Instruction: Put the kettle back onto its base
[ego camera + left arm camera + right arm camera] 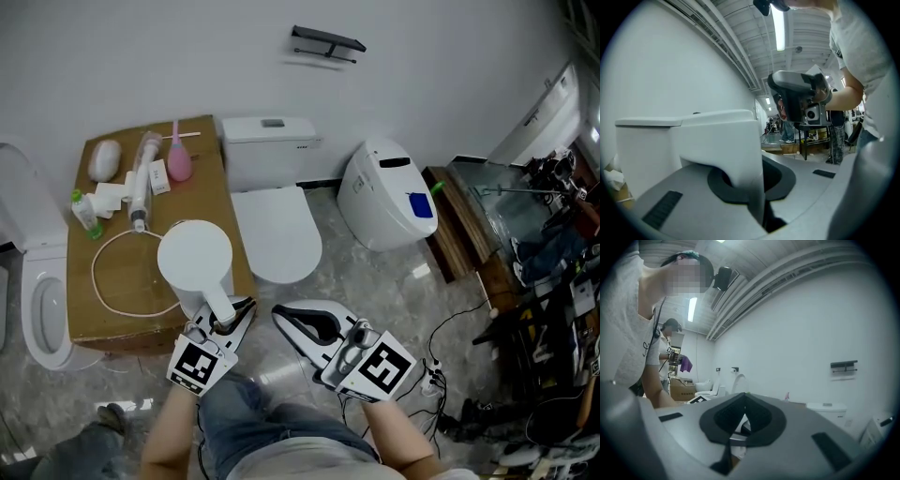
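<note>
The white kettle (194, 256) stands at the front right of a cardboard box top (211, 187), seen from above. Its handle (221, 305) points toward me, and my left gripper (225, 316) is shut on it. In the left gripper view the white handle (736, 150) fills the gap between the grey jaws. A white cord (106, 281) loops out from under the kettle; the base itself is hidden beneath it. My right gripper (284, 317) hovers to the right of the kettle over the floor, shut with nothing in it. Its dark pads (725, 416) meet at the tip.
Several small items lie at the back of the box, among them a pink bulb (178, 164) and a green-capped bottle (84, 214). A white toilet (274, 230) stands right of the box, another toilet (42, 305) left of it, a third (384, 192) farther right. Cables (436, 375) and clutter cover the floor at right.
</note>
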`<state>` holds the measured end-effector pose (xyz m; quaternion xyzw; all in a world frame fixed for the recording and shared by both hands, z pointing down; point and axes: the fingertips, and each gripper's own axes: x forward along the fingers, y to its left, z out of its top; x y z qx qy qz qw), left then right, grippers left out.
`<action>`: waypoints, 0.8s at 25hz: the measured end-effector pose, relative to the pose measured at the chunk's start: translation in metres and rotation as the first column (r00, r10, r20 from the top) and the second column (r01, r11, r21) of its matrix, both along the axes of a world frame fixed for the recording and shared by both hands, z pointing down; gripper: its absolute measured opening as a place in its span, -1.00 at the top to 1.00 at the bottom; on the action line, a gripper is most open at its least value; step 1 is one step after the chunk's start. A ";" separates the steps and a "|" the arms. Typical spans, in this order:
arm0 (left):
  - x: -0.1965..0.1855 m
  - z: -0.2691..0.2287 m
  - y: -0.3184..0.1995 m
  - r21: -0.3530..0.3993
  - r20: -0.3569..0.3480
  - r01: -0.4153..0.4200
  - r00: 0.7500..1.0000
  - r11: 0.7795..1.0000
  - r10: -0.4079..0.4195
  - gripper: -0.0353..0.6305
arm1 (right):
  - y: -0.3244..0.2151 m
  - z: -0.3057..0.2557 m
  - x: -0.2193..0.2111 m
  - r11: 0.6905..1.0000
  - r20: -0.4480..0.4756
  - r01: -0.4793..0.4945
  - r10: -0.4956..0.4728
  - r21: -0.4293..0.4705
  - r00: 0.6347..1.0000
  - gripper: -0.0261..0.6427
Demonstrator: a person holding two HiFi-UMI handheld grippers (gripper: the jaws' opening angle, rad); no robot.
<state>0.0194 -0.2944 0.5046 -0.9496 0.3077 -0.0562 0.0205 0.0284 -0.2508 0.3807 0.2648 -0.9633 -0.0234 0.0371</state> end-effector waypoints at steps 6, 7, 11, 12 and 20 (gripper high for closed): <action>-0.007 0.001 0.006 -0.023 0.010 0.009 1.000 1.000 -0.009 0.82 | 0.001 0.001 0.000 1.000 -0.001 0.007 -0.007 -0.008 1.000 0.90; -0.008 0.001 0.008 -0.027 0.008 0.010 1.000 1.000 -0.010 0.82 | 0.000 0.001 -0.001 1.000 0.001 0.008 -0.008 -0.005 1.000 0.90; -0.009 0.001 0.009 -0.035 -0.010 0.004 1.000 0.999 -0.005 0.82 | -0.001 0.001 -0.005 1.000 0.006 0.013 -0.013 -0.002 1.000 0.90; -0.009 0.001 0.007 -0.037 -0.012 0.002 1.000 0.999 -0.002 0.82 | -0.001 0.000 -0.005 1.000 0.007 0.013 -0.013 -0.002 1.000 0.90; -0.004 0.000 -0.002 -0.041 0.002 0.010 1.000 0.999 -0.010 0.82 | 0.000 -0.003 -0.004 1.000 0.009 0.009 -0.009 -0.010 1.000 0.90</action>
